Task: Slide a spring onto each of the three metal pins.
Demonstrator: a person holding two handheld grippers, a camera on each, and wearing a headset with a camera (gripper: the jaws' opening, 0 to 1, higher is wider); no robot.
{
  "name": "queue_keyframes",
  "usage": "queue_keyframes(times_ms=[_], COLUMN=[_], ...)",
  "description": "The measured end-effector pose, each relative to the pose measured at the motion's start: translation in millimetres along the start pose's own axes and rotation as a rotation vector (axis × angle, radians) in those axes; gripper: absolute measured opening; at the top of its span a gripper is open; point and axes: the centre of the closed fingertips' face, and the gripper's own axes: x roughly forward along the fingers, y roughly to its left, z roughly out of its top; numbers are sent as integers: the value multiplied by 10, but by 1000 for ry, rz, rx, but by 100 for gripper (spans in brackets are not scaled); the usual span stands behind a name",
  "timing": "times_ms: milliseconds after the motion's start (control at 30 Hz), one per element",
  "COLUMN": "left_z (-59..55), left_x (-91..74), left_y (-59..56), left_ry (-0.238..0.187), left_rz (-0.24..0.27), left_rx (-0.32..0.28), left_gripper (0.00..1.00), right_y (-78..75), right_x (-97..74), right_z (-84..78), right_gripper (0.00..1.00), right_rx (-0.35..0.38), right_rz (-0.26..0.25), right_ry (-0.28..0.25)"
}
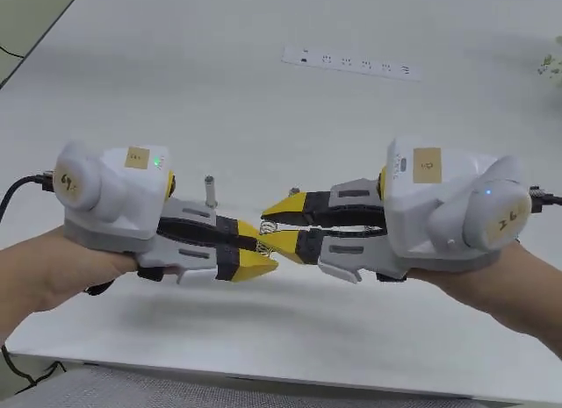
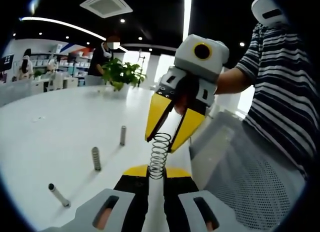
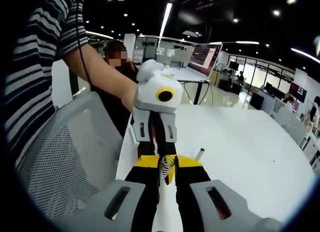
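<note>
The left hand-held gripper [image 1: 260, 247] is clenched on one end of the spring [image 2: 159, 154], above the tabletop [image 1: 263, 101]. An upright metal pin [image 1: 211, 190] stands just beyond it. The right hand-held gripper [image 1: 270, 225] flanks the spring's other end; whether it pinches, I cannot tell.

Head view looks forward and down from close above the worktop [image 1: 290, 101]. The 2 gripper views face each other nearly tip to tip; all 3 share the spring [image 2: 159, 154].
</note>
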Motion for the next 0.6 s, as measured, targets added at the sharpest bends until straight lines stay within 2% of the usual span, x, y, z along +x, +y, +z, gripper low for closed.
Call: queue_keyframes(times_ms=[133,600], left_z=[28,53], left_x=[-13,-51], left_y=[38,94], left_ry=[-6,-11], left_rz=[14,26], left_rx=[1,-6], left_gripper=[2,3], right_y=[-19,-41], right_x=[8,32], right_z=[22,52], right_gripper=[8,7], right_rx=[-115,-180], right_rz=[-18,-14], right_ry=[23,19])
